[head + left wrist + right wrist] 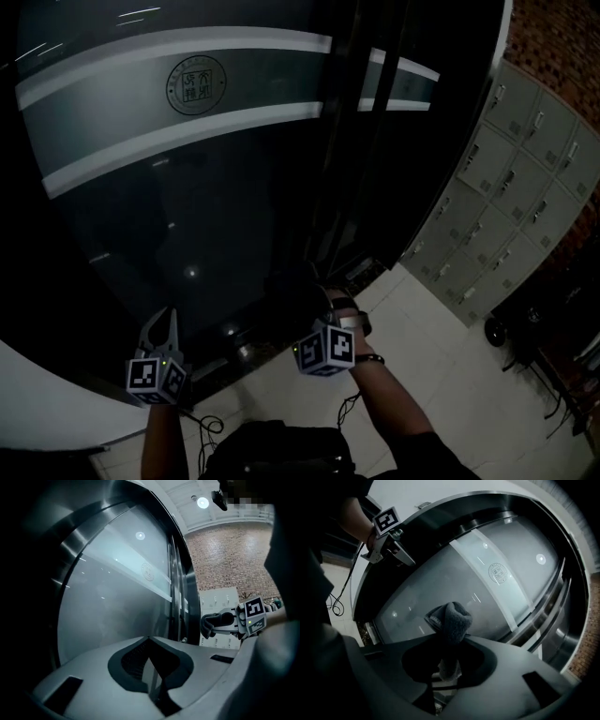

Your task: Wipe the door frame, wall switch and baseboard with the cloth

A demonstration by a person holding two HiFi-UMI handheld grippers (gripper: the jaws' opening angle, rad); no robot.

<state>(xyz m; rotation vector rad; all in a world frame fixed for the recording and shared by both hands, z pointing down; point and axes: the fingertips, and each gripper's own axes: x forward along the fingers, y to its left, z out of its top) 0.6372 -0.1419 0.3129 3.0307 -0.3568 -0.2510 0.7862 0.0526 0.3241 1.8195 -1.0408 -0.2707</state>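
The right gripper (449, 637) pinches the cloth (453, 616); the left gripper (150, 641) is closed, empty. Best rub slowly along the door frame (345, 141).

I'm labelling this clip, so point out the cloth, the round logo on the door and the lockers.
cloth (453, 616), right gripper view, its rounded top fold.
round logo (197, 84), head view, its centre.
lockers (514, 192), head view, a locker door in the middle.
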